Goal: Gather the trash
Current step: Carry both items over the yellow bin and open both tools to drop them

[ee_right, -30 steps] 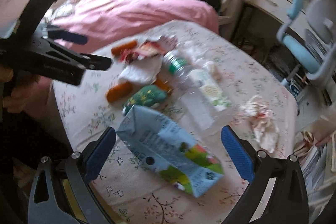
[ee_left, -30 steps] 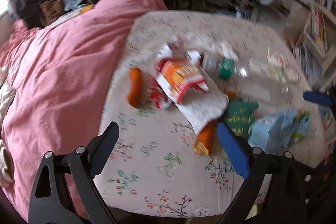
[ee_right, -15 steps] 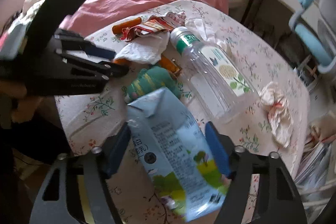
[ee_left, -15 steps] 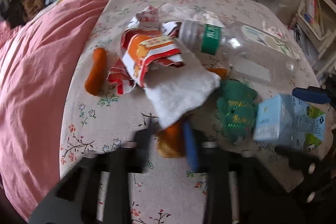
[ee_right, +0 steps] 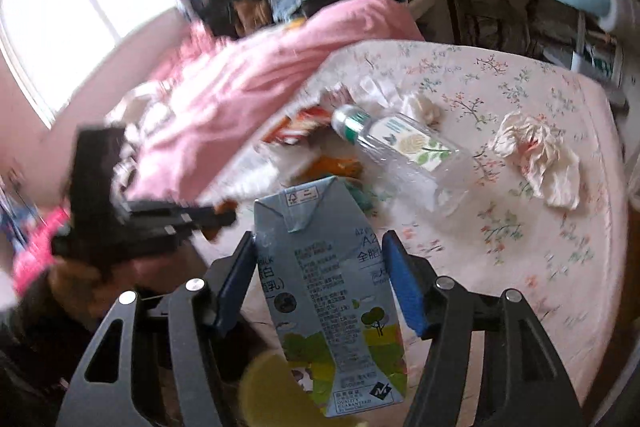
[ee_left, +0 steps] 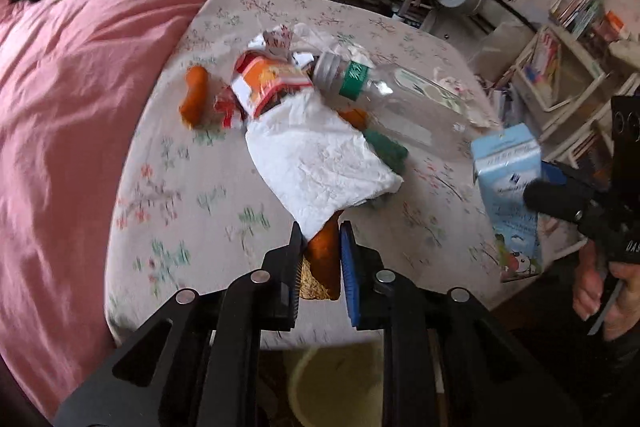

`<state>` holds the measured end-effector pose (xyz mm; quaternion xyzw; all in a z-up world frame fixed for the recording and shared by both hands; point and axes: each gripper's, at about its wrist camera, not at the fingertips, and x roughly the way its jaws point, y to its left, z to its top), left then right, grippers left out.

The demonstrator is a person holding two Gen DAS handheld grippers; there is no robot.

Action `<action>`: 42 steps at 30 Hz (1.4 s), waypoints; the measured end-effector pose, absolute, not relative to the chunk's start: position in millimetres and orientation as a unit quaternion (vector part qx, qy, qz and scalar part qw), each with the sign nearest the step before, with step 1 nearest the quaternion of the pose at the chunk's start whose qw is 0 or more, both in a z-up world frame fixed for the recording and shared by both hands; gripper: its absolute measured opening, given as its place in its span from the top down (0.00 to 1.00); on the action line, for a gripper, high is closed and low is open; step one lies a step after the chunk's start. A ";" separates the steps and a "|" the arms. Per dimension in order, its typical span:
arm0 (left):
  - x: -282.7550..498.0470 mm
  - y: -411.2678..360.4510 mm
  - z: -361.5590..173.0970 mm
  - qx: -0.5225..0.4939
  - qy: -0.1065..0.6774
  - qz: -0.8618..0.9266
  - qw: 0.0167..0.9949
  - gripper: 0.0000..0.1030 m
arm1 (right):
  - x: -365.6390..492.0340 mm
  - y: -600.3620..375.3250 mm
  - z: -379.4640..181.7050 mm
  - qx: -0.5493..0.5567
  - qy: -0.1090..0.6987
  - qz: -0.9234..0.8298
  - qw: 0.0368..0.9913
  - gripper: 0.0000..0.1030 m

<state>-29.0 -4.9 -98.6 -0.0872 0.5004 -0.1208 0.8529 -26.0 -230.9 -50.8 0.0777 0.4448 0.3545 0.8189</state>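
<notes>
Both hand-held grippers just closed: left (ee_left: 320, 247) gripping orange wrapper (ee_left: 325, 259) at near surface (ee_left: 192, 187) edge, right (ee_right: 320, 279) gripping carton (ee_right: 328, 291); lift clear, then drop into yellow bin (ee_left: 340, 379) below.

The left gripper (ee_left: 320, 247) has just been closing, and its jaws now clamp an orange snack wrapper (ee_left: 325, 255) at the near edge of the floral tabletop (ee_left: 192, 195), the wrapper's far end tucked under a crumpled white paper towel (ee_left: 316, 155). Beyond the towel lie a red-and-orange packet (ee_left: 268, 83), a clear plastic bottle (ee_left: 396, 99) on its side, a second orange wrapper (ee_left: 195, 95) and a green packet (ee_left: 386, 147). At right, the right gripper (ee_left: 560, 187) holds a light-blue milk carton (ee_left: 508, 187) above the tabletop's edge; a yellow bin (ee_left: 332, 383) shows below.
</notes>
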 end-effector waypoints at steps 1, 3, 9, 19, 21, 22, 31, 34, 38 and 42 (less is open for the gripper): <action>-32.6 -3.0 -101.9 -0.095 0.505 -0.120 0.850 0.83 | -29.0 -230.0 -51.1 0.090 0.443 0.356 0.818 0.40; -32.0 2.1 -107.5 -0.117 0.509 -0.120 0.844 0.83 | -39.1 -227.1 -55.3 0.105 0.443 0.352 0.818 0.40; -17.6 54.8 -143.0 -0.276 0.541 -0.067 0.792 0.79 | -60.2 -224.2 -67.4 0.136 0.452 0.344 0.812 0.40; -8.8 16.3 -97.6 -0.110 0.483 -0.057 0.867 0.29 | -62.9 -221.8 -85.2 0.142 0.457 0.338 0.810 0.40; 11.5 7.6 -103.9 -0.088 0.492 -0.046 0.865 0.29 | -62.5 -222.2 -87.3 0.144 0.458 0.336 0.810 0.40; 20.3 3.7 -107.8 -0.073 0.496 -0.038 0.864 0.29 | -61.6 -222.4 -88.0 0.145 0.458 0.335 0.810 0.40; 17.2 15.6 -97.5 -0.122 0.477 -0.063 0.868 0.96 | -64.9 -222.0 -86.0 0.160 0.453 0.349 0.804 0.40; -8.8 25.0 -71.4 -0.145 0.435 -0.084 0.885 0.96 | -72.5 -214.7 -82.6 0.161 0.451 0.359 0.801 0.40; -51.2 31.7 -49.3 -0.159 0.395 -0.114 0.898 0.96 | -100.3 -200.0 -89.3 0.158 0.460 0.373 0.790 0.40; -92.3 23.1 -49.3 -0.143 0.399 -0.135 0.896 0.96 | -130.1 -184.1 -107.3 0.137 0.486 0.374 0.778 0.40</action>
